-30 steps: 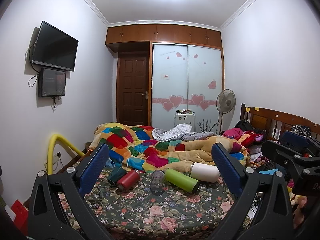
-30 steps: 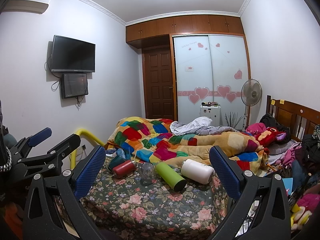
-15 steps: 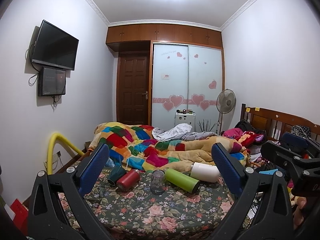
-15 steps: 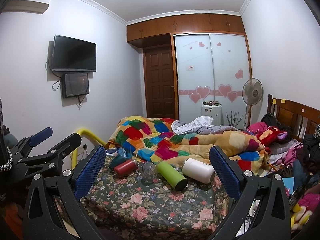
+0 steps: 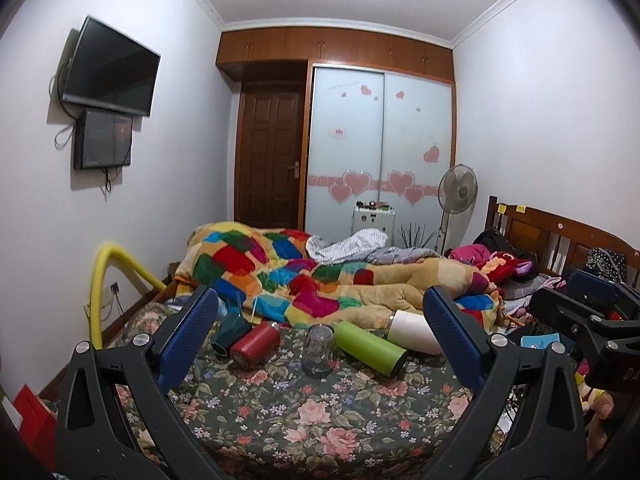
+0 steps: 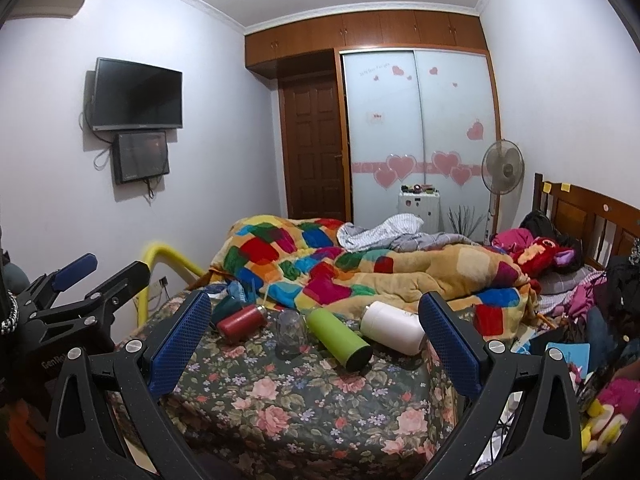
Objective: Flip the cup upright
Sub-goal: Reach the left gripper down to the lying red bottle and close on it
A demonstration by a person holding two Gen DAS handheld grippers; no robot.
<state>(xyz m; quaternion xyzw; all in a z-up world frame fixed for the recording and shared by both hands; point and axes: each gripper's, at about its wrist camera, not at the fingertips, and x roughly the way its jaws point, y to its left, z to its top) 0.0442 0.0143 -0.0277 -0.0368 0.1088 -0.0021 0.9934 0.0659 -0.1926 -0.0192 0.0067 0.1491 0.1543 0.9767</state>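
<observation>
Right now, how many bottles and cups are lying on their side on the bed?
4: a dark green cup at the far left, a red bottle beside it, a green bottle right of the standing glass, and a white bottle furthest right. The blanket may hide others.

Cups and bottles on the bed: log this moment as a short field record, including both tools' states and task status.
surface: floral bedsheet
lying on side: teal cup, red bottle, green bottle, white bottle
standing: clear glass cup, which end is up is unclear
behind: patchwork quilt
left tool: open, holding nothing, short of the cups
right tool: open, holding nothing, short of the cups
task status: nothing gripped yet
</observation>
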